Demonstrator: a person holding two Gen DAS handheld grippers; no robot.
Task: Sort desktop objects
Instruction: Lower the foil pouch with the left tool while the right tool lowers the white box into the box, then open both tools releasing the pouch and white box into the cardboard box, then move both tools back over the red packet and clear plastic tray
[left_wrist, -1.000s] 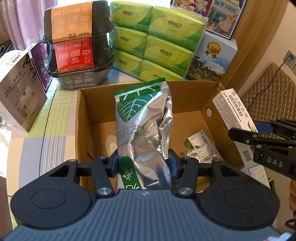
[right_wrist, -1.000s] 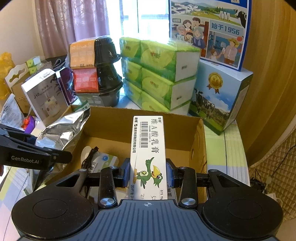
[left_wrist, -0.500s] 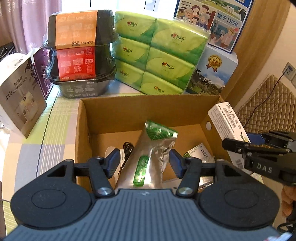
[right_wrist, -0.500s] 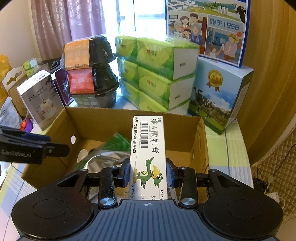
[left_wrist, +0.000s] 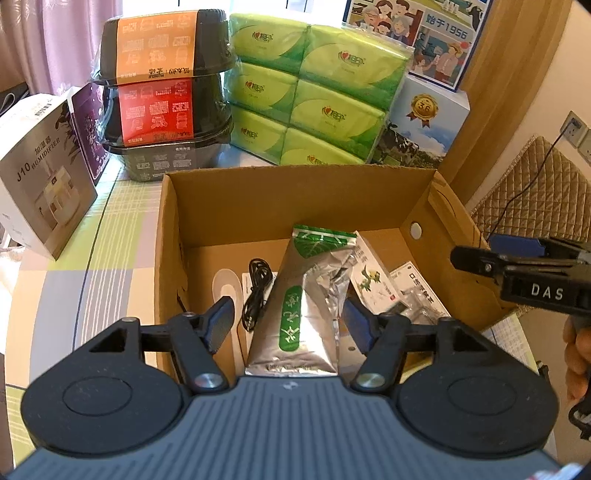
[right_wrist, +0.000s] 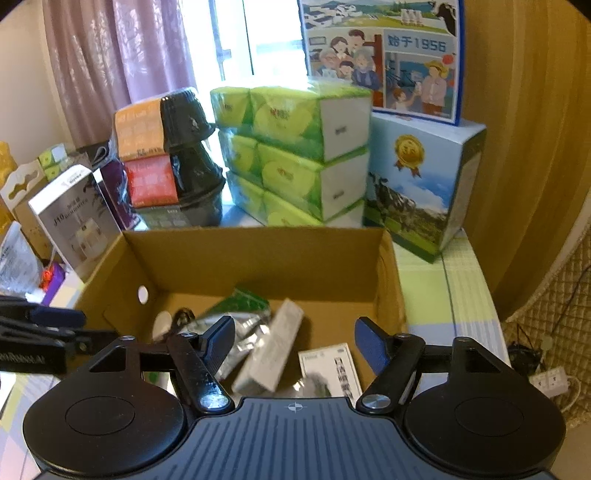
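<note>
Landmark: open brown corrugated cardboard box (left_wrist: 295, 192), standing on the pastel checked tablecloth (left_wrist: 92, 258). Left gripper (left_wrist: 291, 325) hovers over the near edge of the box, jaws spread wide and holding nothing; blue pads visible on both fingers (left_wrist: 221, 323). Silver foil pouch with green leaf print and green label (left_wrist: 306, 306) lies flat on the box floor, about mid-box; long axis runs near wall to far wall, green leaf end pointing at the far wall, sealed bottom end at the near wall, between the left gripper's spread fingers but not touched by them. White rectangular carton with a green bird print (left_wrist: 373, 280) lies inside the box just right of the pouch, its left edge partly under the crumpled foil; long axis also runs roughly near to far, tilted slightly. In the right wrist view this carton (right_wrist: 269, 350) is blurred and rests slanted against the pouch. Right gripper (right_wrist: 295, 343) is above the box's near right portion, jaws likewise spread, nothing between them. Also in the box: coiled black cable (left_wrist: 256, 291) and pale oval spoon-like item (left_wrist: 227, 291) left of the pouch, small white printed packet (left_wrist: 417, 291) at the right wall. Behind the box: stacked black bowls with orange and red sleeves (left_wrist: 162, 96) and green tissue packs (left_wrist: 317, 99).
</note>
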